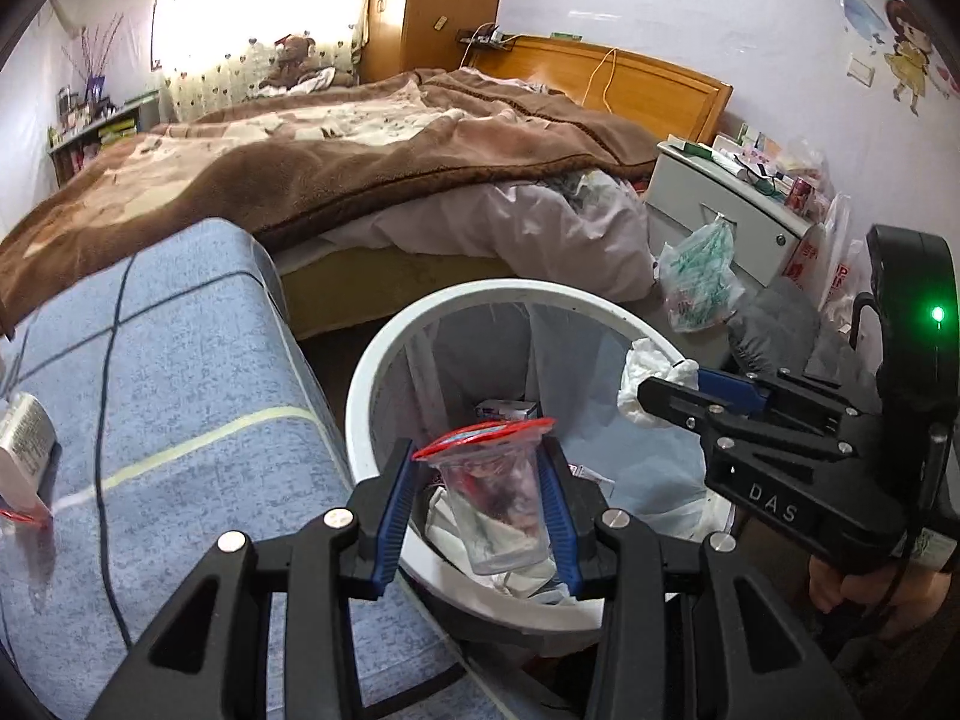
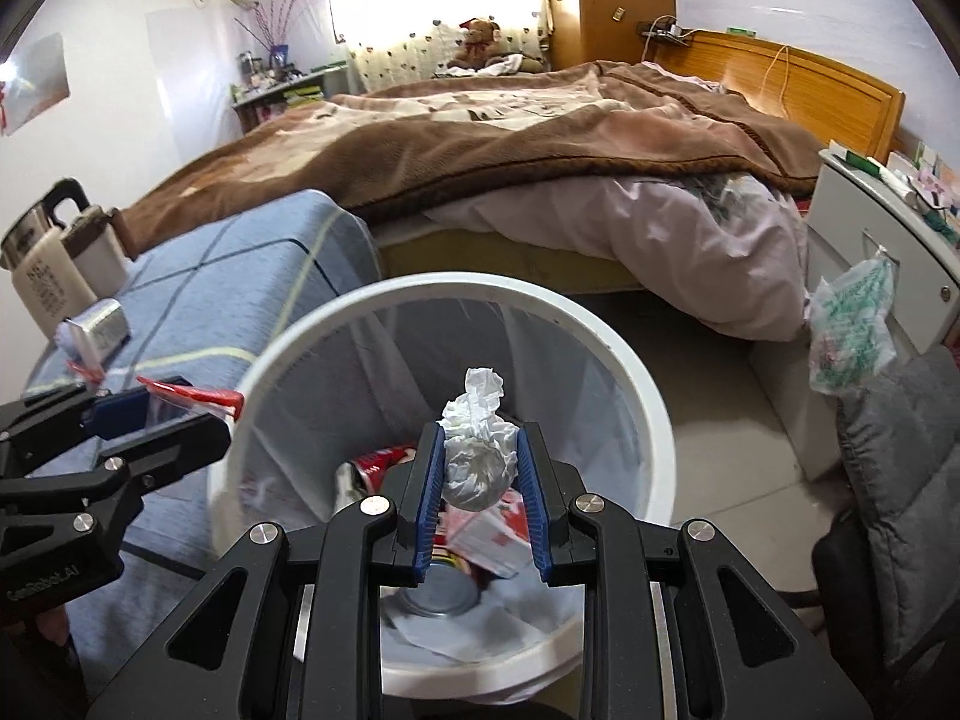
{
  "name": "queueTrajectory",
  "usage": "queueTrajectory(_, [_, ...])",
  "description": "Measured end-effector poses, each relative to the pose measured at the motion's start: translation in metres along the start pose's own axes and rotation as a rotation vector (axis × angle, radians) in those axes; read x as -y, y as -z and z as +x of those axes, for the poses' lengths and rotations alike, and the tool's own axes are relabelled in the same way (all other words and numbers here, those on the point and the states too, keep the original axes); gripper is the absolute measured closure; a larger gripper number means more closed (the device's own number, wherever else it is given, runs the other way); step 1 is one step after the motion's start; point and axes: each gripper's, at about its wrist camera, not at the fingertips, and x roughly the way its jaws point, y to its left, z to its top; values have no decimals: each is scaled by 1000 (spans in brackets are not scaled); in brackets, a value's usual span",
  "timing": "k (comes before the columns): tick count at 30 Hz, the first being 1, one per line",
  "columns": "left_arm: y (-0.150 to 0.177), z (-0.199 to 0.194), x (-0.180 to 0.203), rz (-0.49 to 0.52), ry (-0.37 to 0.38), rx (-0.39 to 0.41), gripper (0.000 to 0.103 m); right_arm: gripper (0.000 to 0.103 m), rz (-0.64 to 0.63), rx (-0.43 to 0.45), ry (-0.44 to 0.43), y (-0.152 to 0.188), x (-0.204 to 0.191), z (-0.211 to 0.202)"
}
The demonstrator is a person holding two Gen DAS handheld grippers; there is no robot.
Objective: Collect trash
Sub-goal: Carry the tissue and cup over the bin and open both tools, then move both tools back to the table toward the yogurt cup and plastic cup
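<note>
both grippers angle downward over the white trash bin (image 1: 384, 360), which stands on the floor between a blue checked table (image 1: 180, 360) and the bed (image 1: 360, 150). the left gripper (image 1: 480, 498) has its jaws clamped on a clear plastic cup (image 1: 498, 498) with a red-edged peeled lid, held over the near part of the bin's mouth. the right gripper (image 2: 480, 480) has its jaws clenched on a crumpled white tissue wad (image 2: 477, 450), held above the middle of the bin's opening; in the left wrist view the right gripper reaches in from the right side, its tissue just over the bin's far right rim, and fingers of the person's hand (image 1: 840, 591) show beneath its handle. inside the lined bin lie a red can (image 2: 384, 462), a red and white carton (image 2: 492, 534) and loose paper. on the table, to the left of the bin, stand a kettle (image 2: 36, 264) and a small silvery packet (image 2: 105, 324). to the right are a white nightstand (image 1: 720, 204) with a green-printed plastic bag (image 1: 702, 276) hanging from its drawer, and a grey padded cushion (image 2: 900, 480) close beside the bin. a brown blanket (image 1: 300, 168) covers the bed behind.
</note>
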Motion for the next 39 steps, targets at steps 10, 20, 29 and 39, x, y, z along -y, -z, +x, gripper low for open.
queueTrajectory(10, [-2, 3, -2, -23, -7, 5, 59, 71, 28, -13, 30, 0, 9, 6])
queueTrajectory(20, [-1, -2, -1, -19, -3, 20, 50, 60, 25, -6, 50, 0, 4, 4])
queueTrajectory(29, [1, -12, -10, -40, -6, 38, 45, 57, 30, 3, 41, 2, 0, -1])
queueTrajectory(39, [10, -31, -24, -41, -47, 77, 43, 56, 15, 30, 45, 1, -14, -11])
